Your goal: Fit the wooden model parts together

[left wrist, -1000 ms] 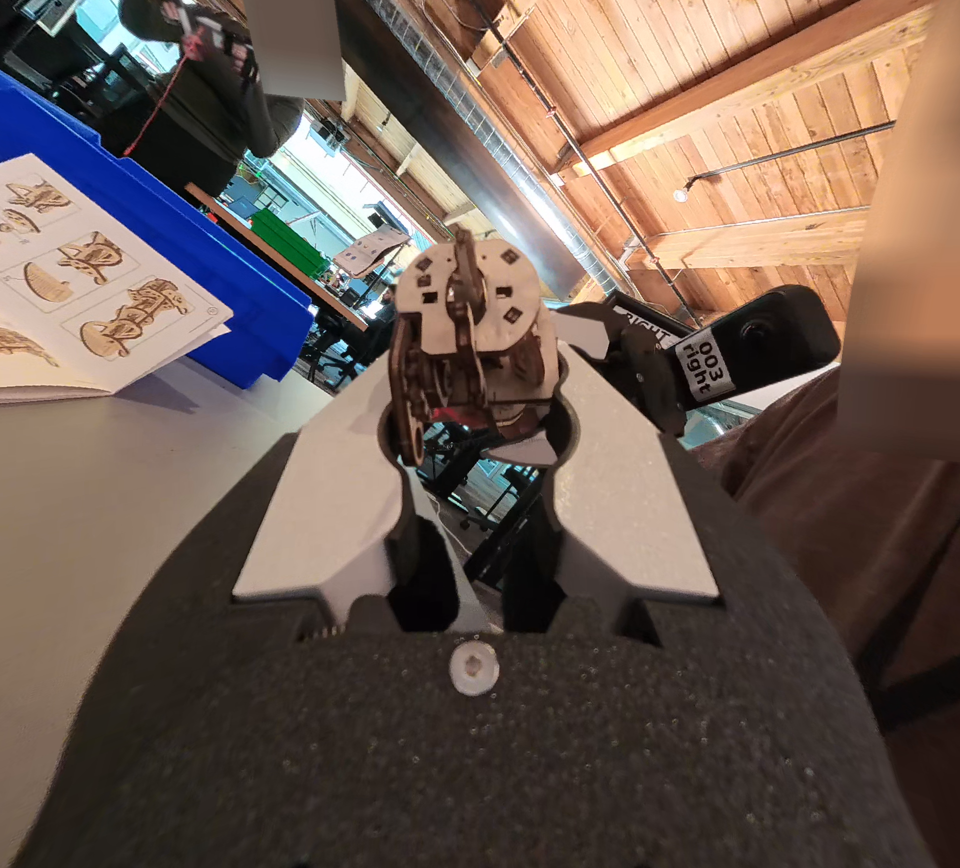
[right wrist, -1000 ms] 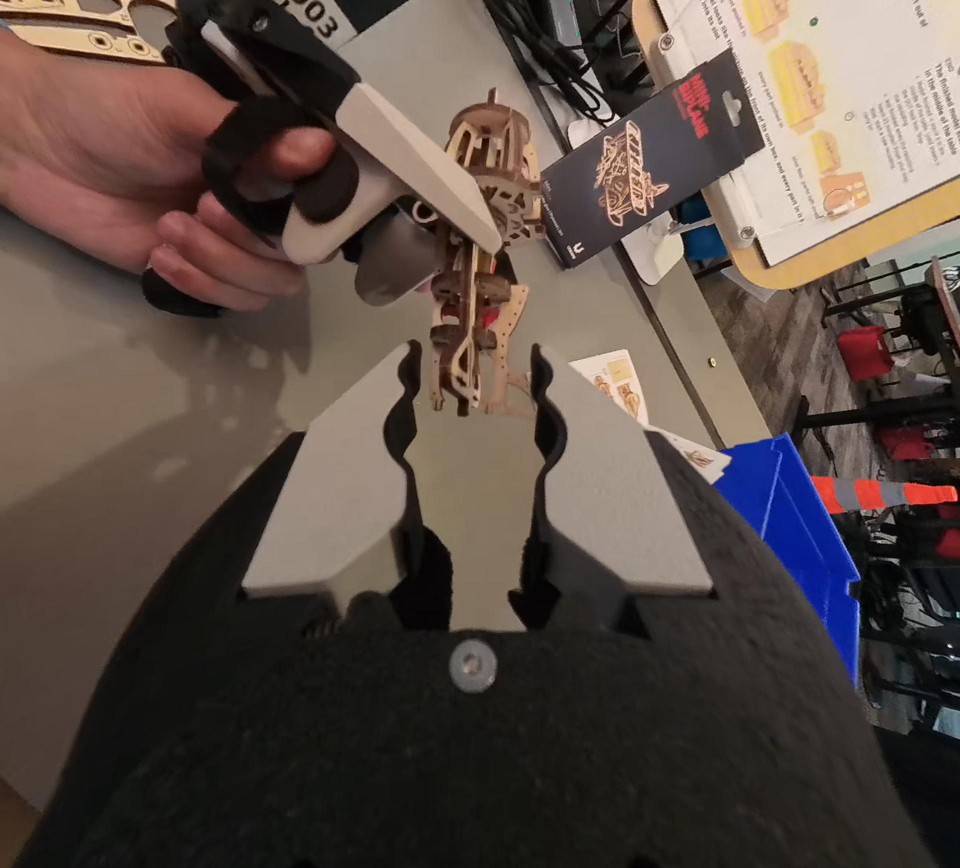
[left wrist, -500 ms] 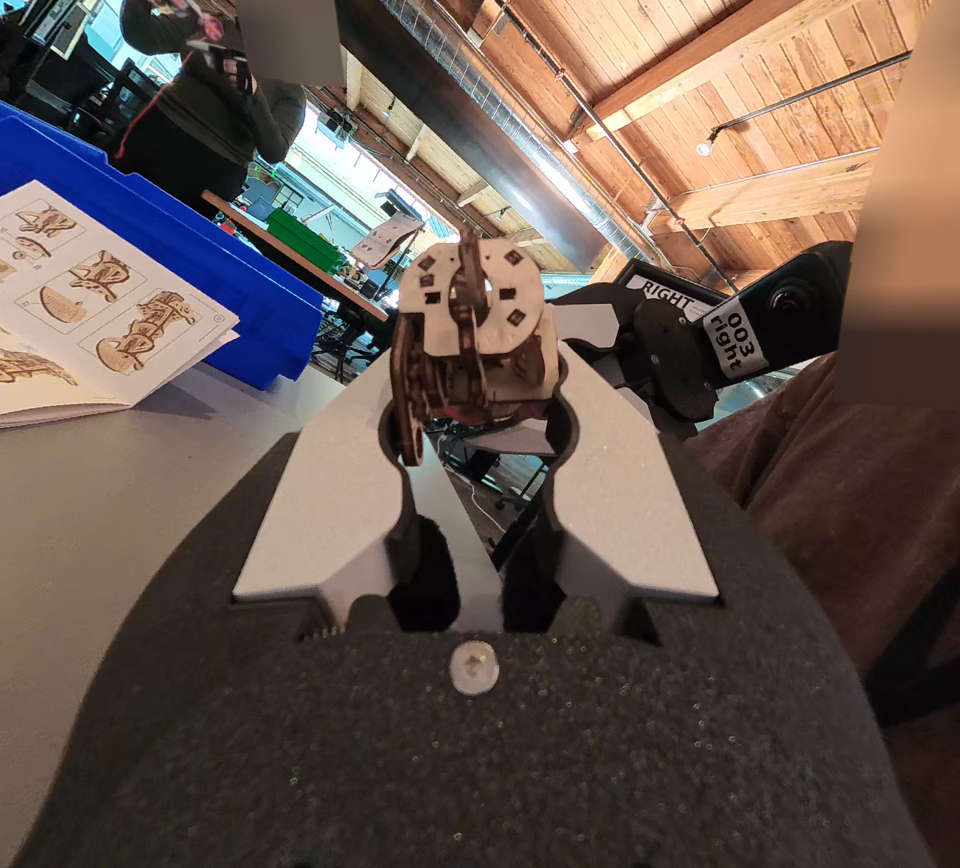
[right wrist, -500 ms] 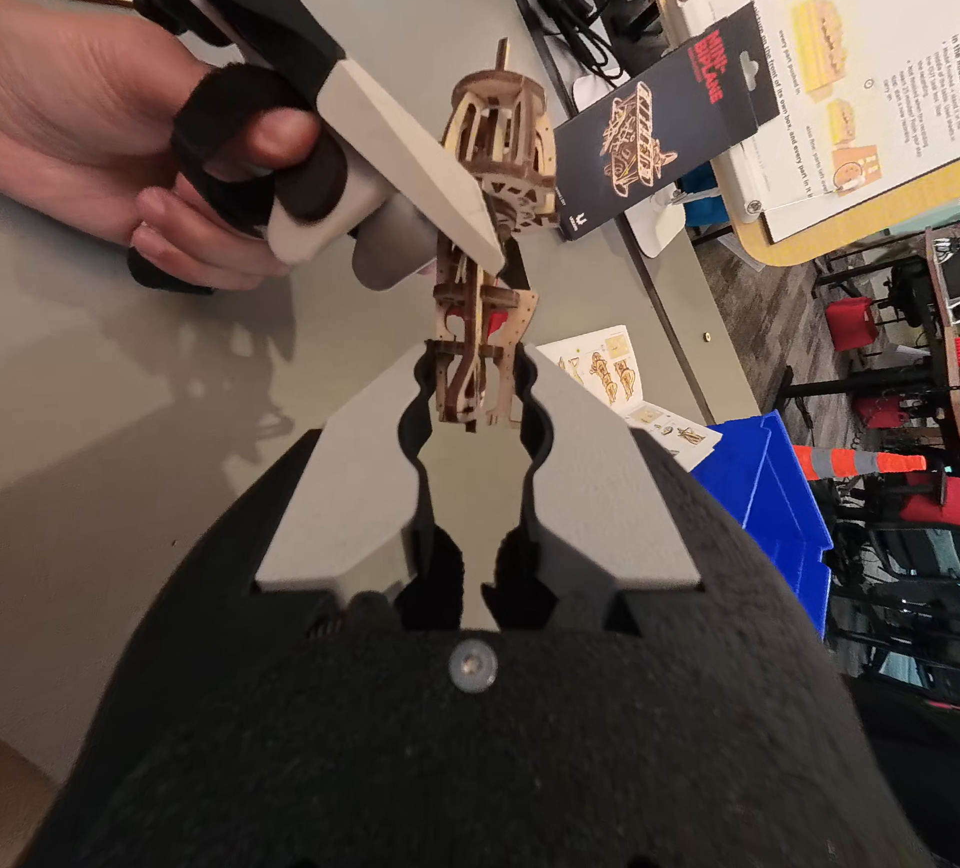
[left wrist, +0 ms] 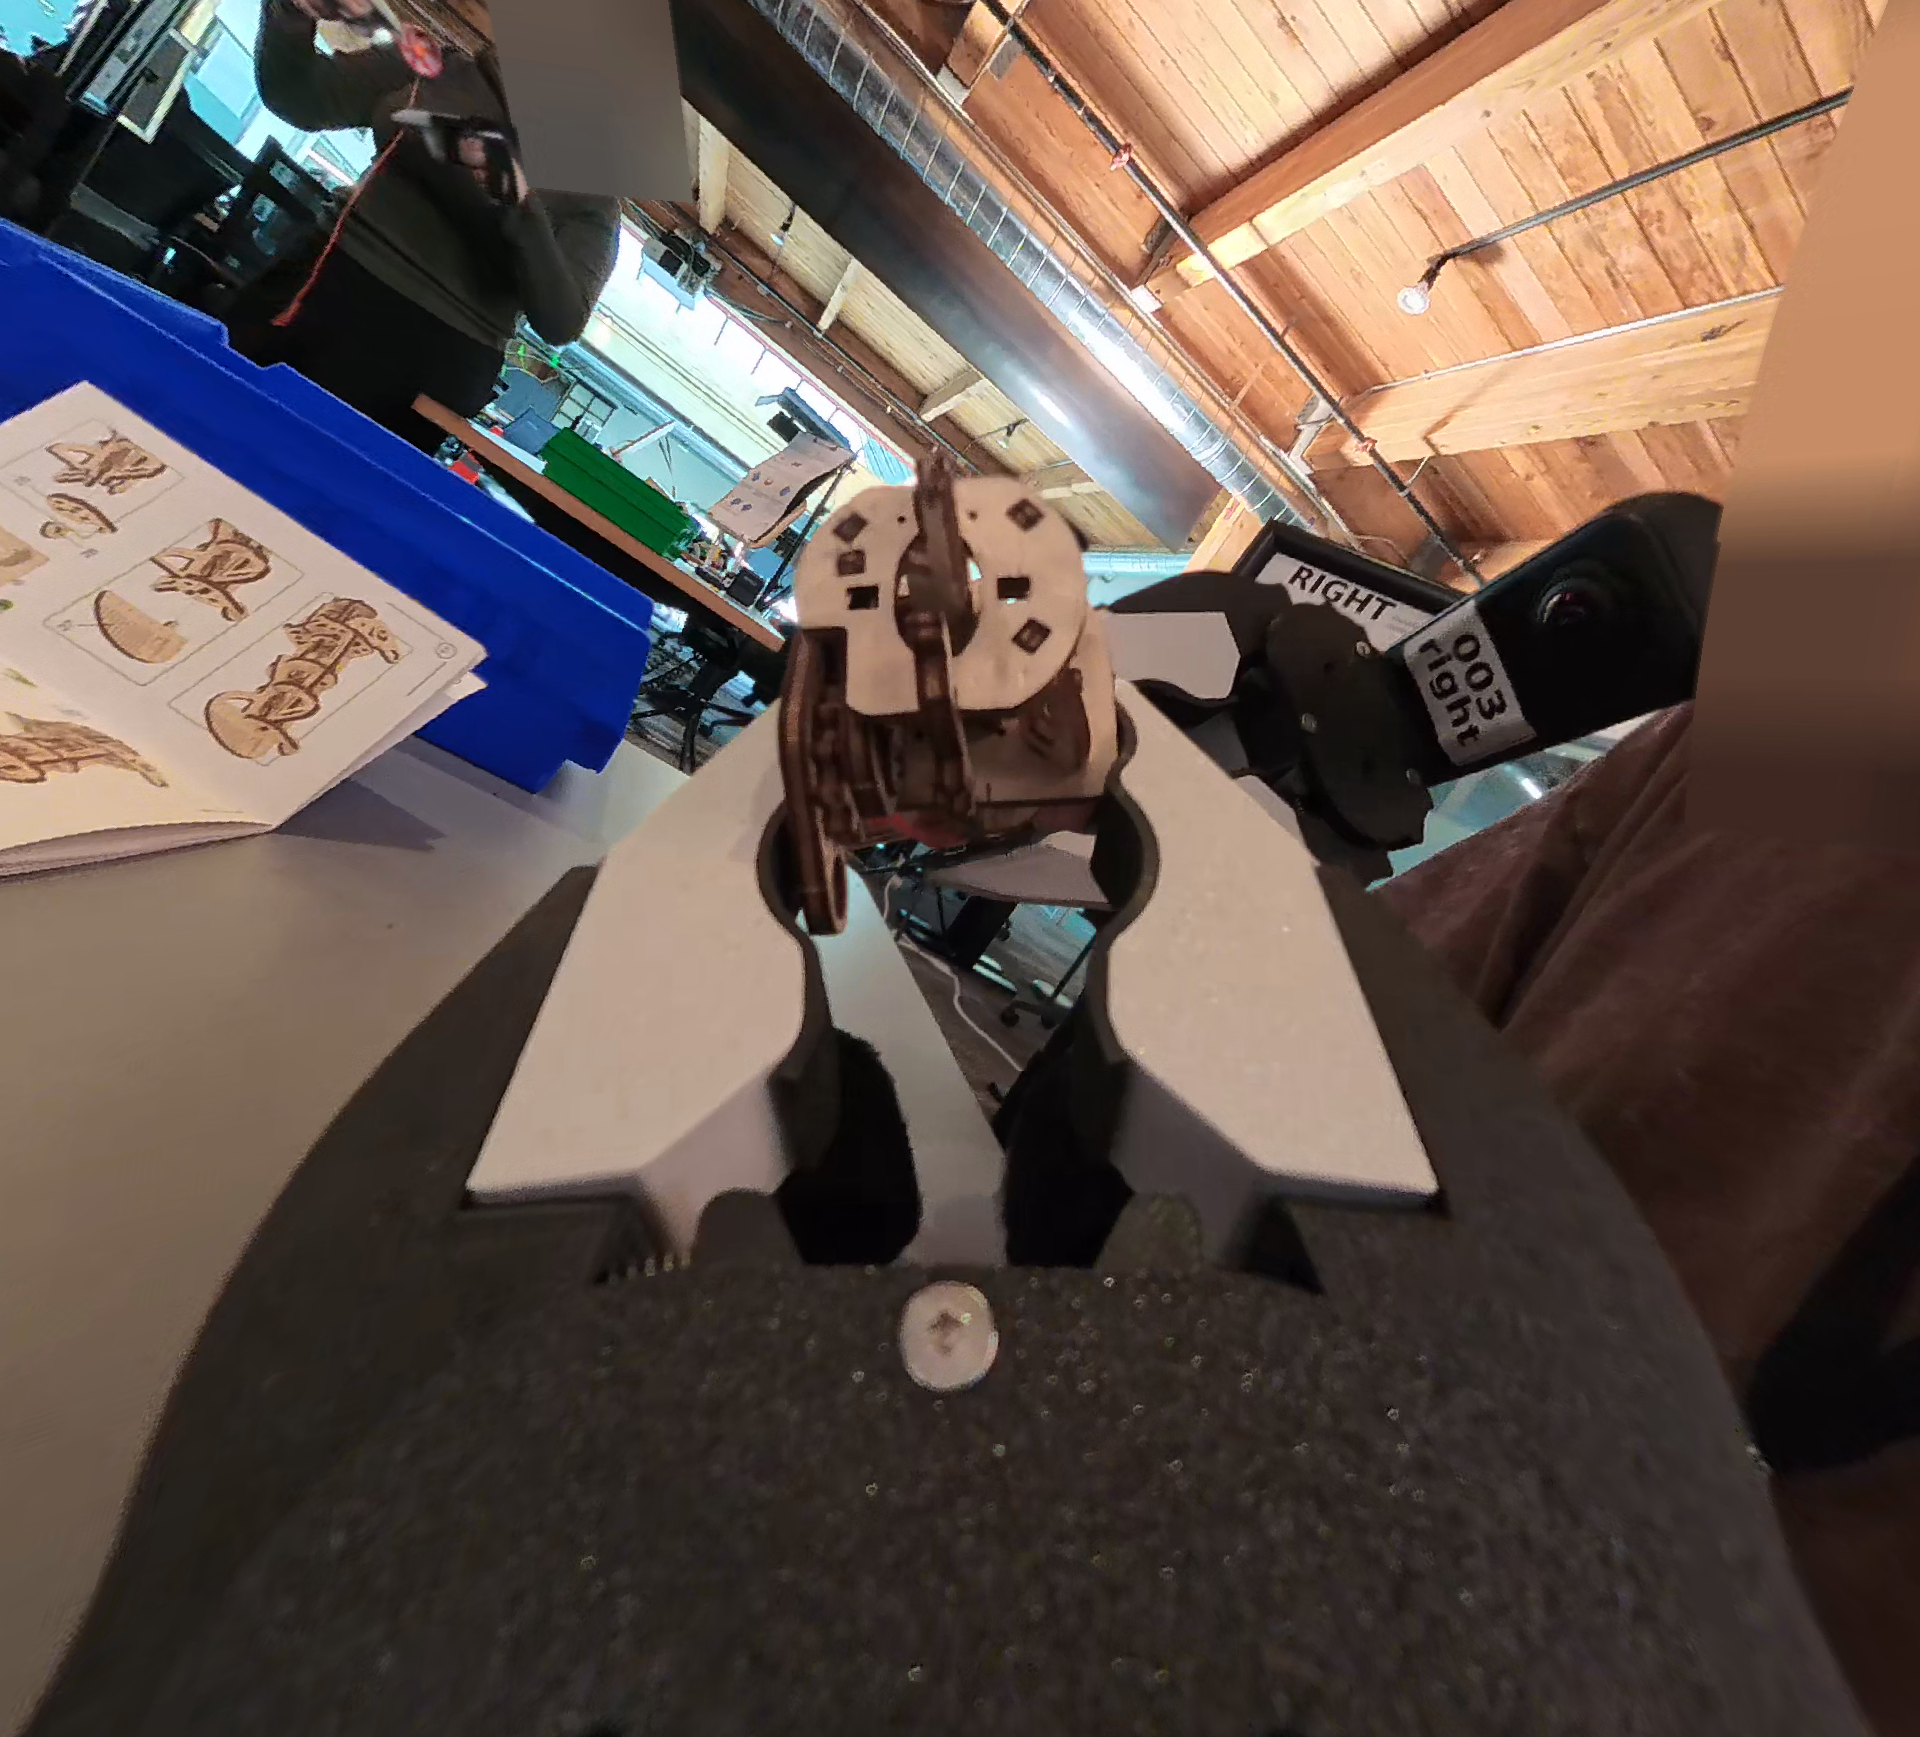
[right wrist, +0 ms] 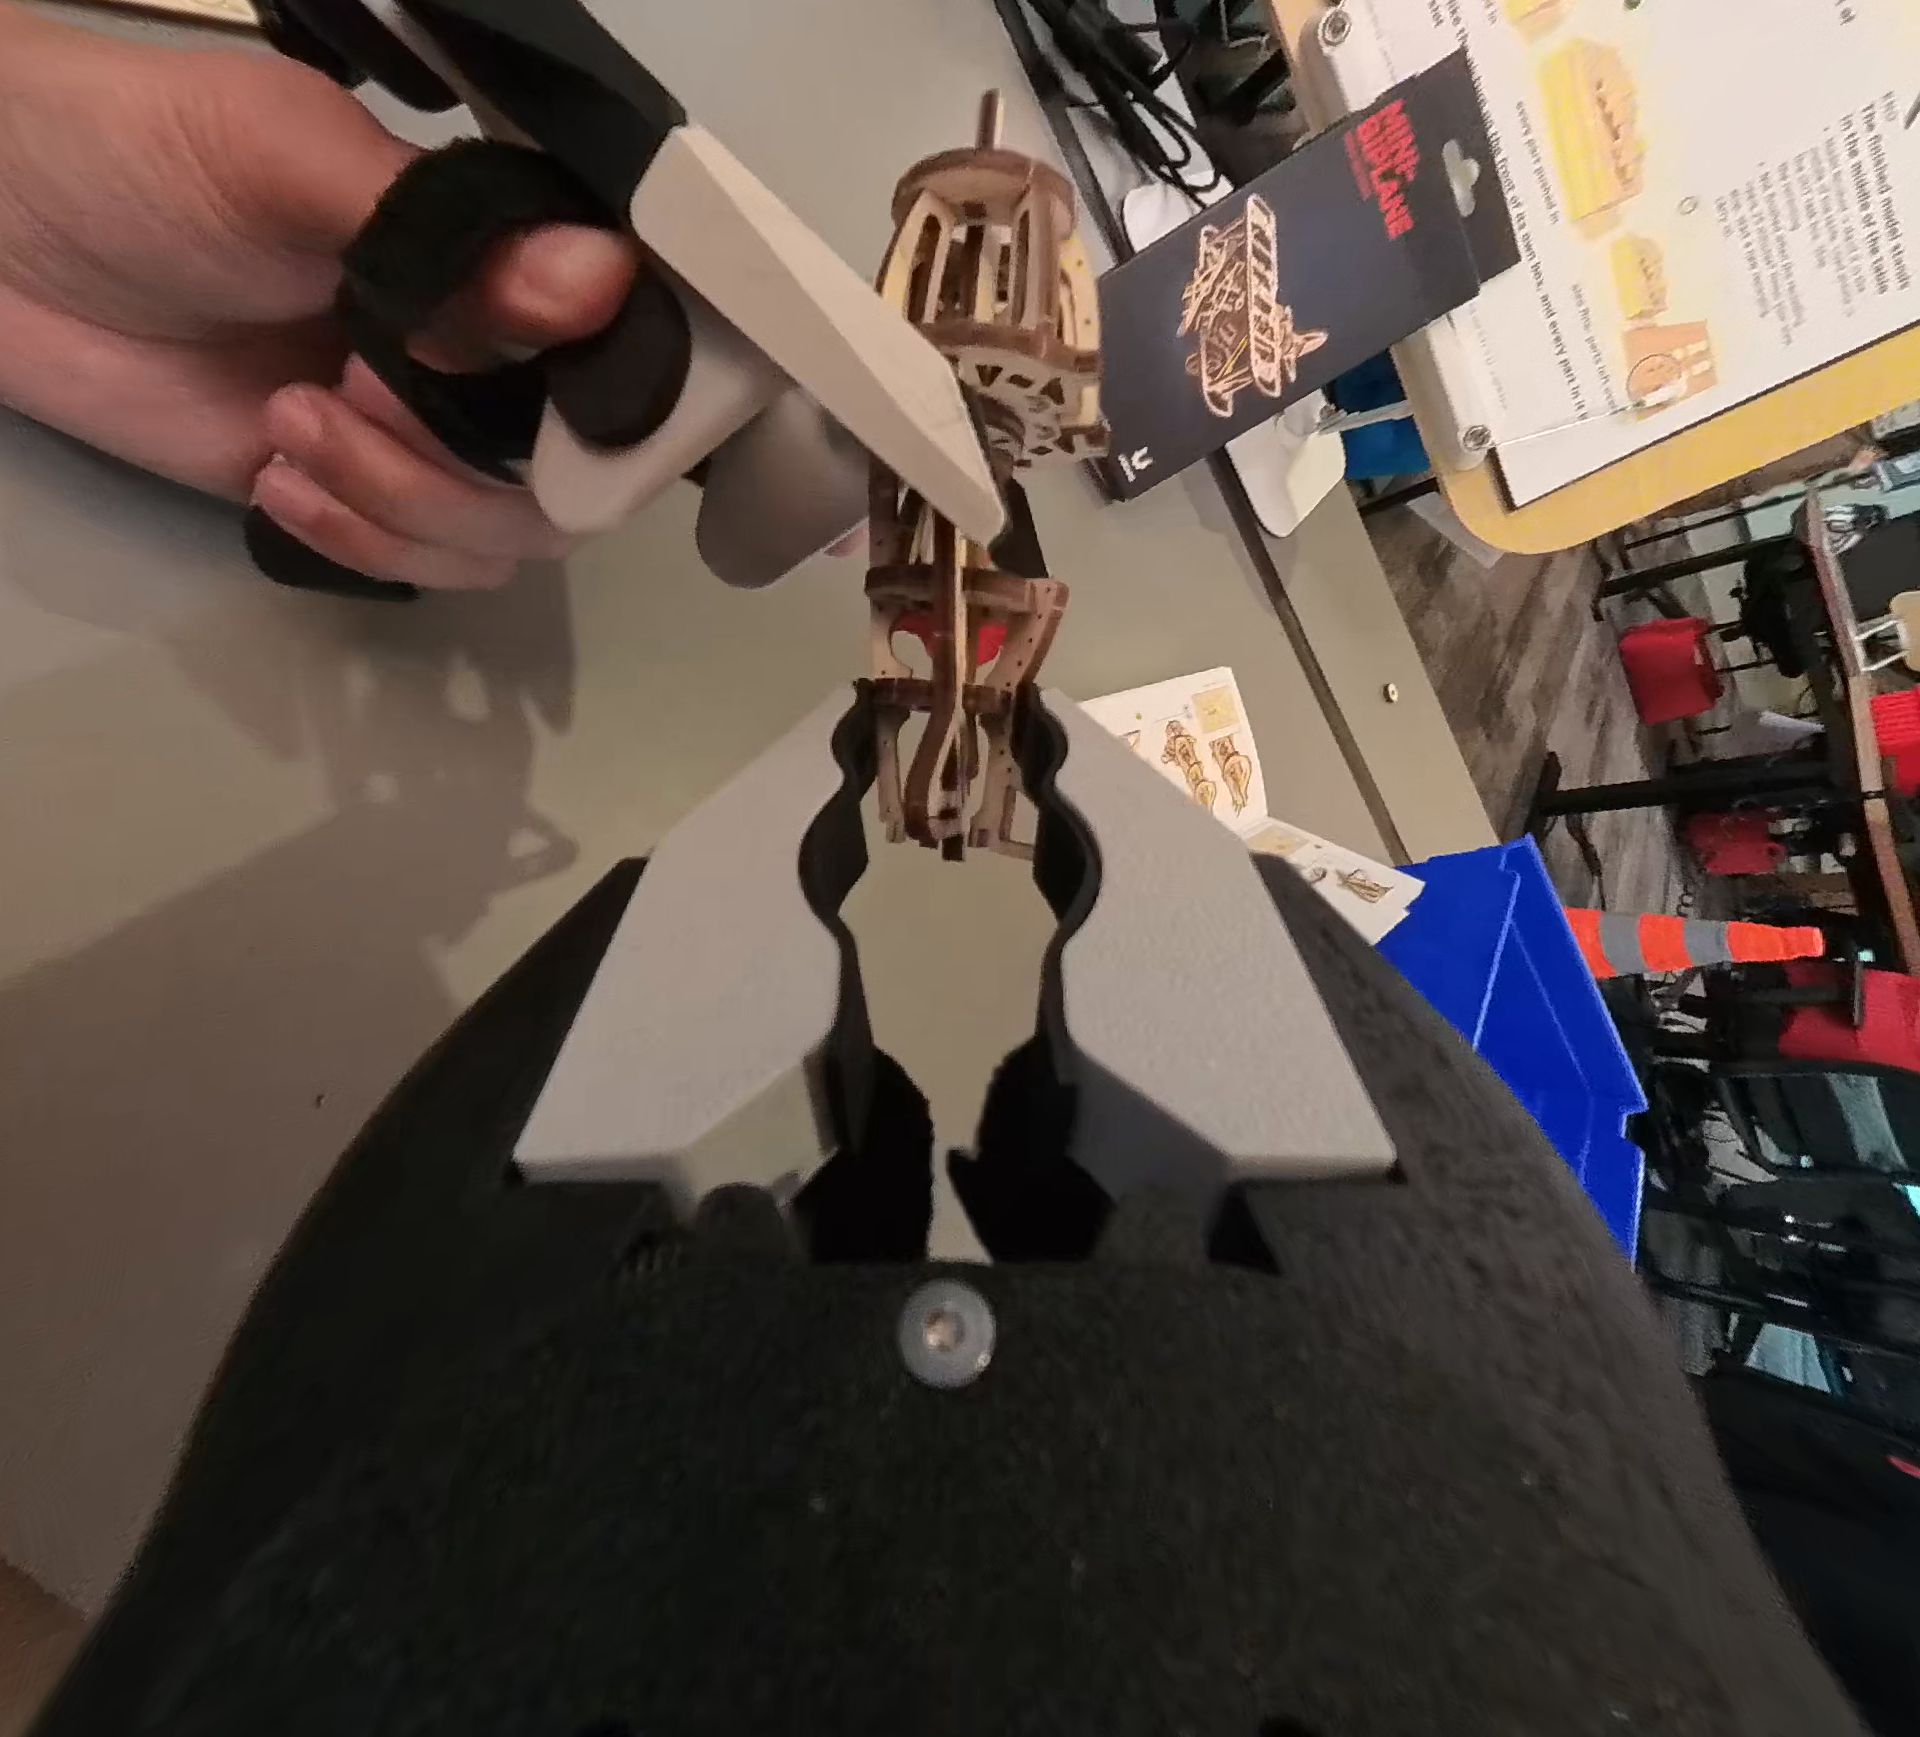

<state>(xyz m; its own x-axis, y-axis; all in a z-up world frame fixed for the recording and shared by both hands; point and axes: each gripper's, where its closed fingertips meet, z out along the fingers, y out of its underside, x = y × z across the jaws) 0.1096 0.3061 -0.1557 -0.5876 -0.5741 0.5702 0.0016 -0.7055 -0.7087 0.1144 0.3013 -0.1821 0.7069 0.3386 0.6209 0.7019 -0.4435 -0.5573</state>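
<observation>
Two grippers share one wooden model (right wrist: 971, 482) above the grey table (right wrist: 260, 856): left gripper (left wrist: 951, 752) clamped round its middle, right gripper (right wrist: 945, 752) pinching the tail end between its fingertips.

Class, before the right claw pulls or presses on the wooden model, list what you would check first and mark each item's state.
1. Left claw grips the wooden model: ok.
2. Right claw closed around the model's narrow end: ok.
3. Model held clear of the table: ok.
4. Loose part ready to fit: cannot tell.
5. Instruction booklet open in view: ok.
6. Joints fully seated: cannot tell.
</observation>
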